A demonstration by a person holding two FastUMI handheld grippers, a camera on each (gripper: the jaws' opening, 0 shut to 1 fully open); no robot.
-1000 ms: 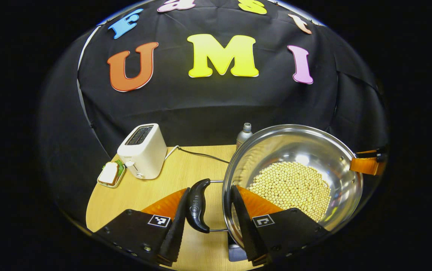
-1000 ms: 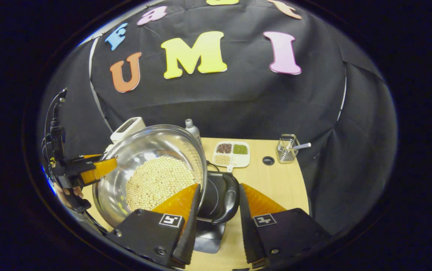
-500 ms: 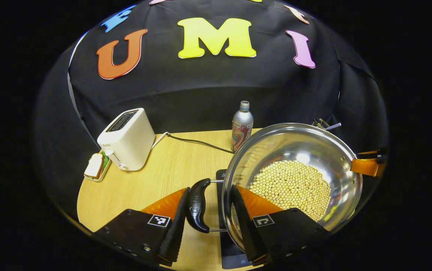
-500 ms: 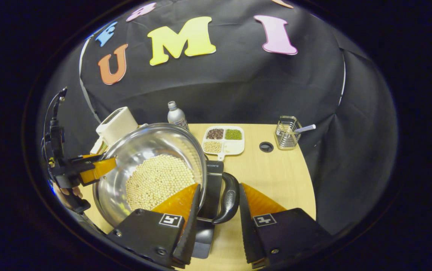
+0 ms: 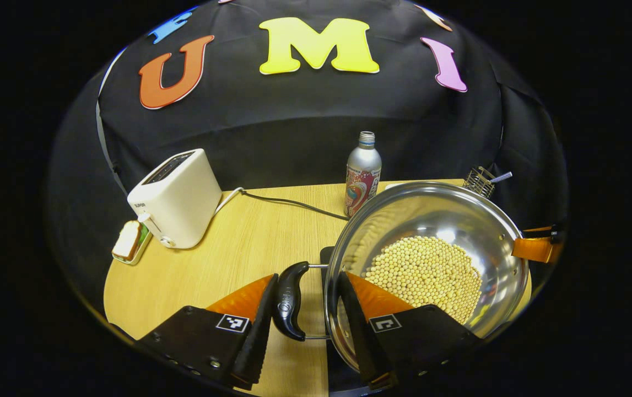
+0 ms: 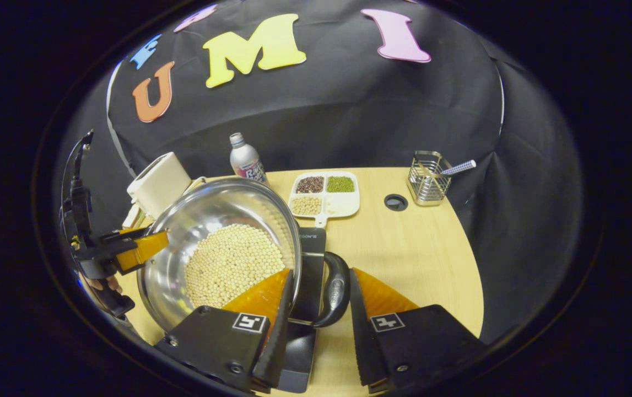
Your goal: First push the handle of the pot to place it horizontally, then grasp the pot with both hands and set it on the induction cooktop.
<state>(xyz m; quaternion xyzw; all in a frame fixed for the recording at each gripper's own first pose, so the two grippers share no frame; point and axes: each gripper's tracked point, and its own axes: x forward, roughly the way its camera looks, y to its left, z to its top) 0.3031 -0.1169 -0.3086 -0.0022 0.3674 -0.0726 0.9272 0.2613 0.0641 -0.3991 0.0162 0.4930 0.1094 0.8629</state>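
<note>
A steel pot (image 5: 459, 220) holding pale round beans (image 5: 426, 273) hangs between my two grippers. My left gripper (image 5: 308, 277) is shut on its black side handle (image 5: 288, 300), one finger outside the handle and the other inside the rim. In the right gripper view, my right gripper (image 6: 321, 271) clamps the opposite black handle (image 6: 338, 289) and rim of the pot (image 6: 211, 215) the same way. The black induction cooktop (image 6: 311, 256) lies just under the pot. Each view shows the other gripper (image 5: 533, 248) (image 6: 128, 251) at the far rim.
On the wooden table (image 5: 227, 259) stand a white toaster (image 5: 175, 198) with its cord, a small dish of food (image 5: 130, 248) and a metal bottle (image 5: 362, 173). A divided dish of grains (image 6: 324, 193), a wire holder (image 6: 427, 179) and a cable hole (image 6: 395, 202) are at the back right.
Both grippers have carried the pot along together, still clamped. The table, toaster and bottle have come further into sight, and the cooktop now lies under the pot.
</note>
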